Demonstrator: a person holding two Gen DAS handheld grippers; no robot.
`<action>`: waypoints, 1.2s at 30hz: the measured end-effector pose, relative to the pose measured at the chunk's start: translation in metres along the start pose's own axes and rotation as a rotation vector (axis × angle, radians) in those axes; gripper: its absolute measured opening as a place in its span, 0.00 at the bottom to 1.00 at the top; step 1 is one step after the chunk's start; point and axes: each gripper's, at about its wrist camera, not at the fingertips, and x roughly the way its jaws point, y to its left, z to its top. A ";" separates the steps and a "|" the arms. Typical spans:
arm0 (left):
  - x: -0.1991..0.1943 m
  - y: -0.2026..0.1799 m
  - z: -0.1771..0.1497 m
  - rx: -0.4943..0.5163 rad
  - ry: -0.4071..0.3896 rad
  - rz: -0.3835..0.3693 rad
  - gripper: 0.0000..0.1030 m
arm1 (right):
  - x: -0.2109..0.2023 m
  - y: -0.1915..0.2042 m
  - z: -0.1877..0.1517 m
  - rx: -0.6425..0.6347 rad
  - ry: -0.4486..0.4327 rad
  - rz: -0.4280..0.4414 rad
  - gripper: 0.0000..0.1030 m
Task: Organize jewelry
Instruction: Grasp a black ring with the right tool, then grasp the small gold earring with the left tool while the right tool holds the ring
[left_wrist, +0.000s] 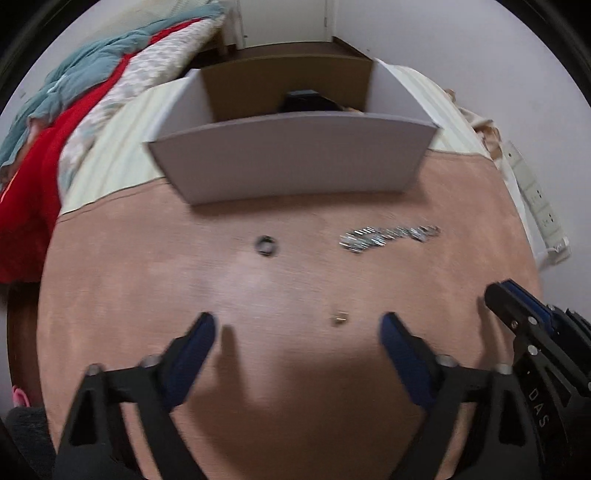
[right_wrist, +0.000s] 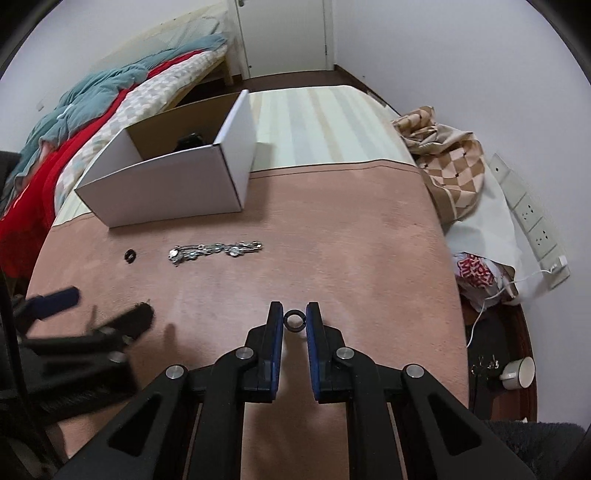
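Note:
My right gripper (right_wrist: 294, 316) is shut on a dark ring (right_wrist: 294, 320), held between its fingertips just above the pink cloth. My left gripper (left_wrist: 297, 326) is open and empty over the cloth; a small gold piece (left_wrist: 338, 318) lies between its fingertips. A silver chain (left_wrist: 389, 235) (right_wrist: 216, 250) and another dark ring (left_wrist: 266, 246) (right_wrist: 130, 255) lie on the cloth in front of a white open box (left_wrist: 288, 158) (right_wrist: 166, 184), which holds a dark item (right_wrist: 190, 141). The right gripper shows at the right edge of the left wrist view (left_wrist: 517, 314).
The pink cloth (right_wrist: 351, 221) covers a table beside a striped cloth (right_wrist: 317, 125). A bed with red and teal bedding (right_wrist: 74, 110) is at left. A checkered cloth (right_wrist: 450, 158), power strip (right_wrist: 532, 218) and cup (right_wrist: 519, 373) are at right.

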 end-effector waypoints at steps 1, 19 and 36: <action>0.002 -0.005 -0.001 0.009 0.006 -0.002 0.65 | 0.000 -0.001 0.000 0.002 -0.001 0.000 0.12; 0.003 -0.014 0.003 0.023 -0.044 -0.012 0.29 | -0.001 -0.011 0.002 0.047 -0.015 -0.006 0.12; -0.002 -0.017 -0.001 0.049 -0.050 -0.023 0.06 | -0.008 -0.014 0.006 0.069 -0.041 -0.013 0.12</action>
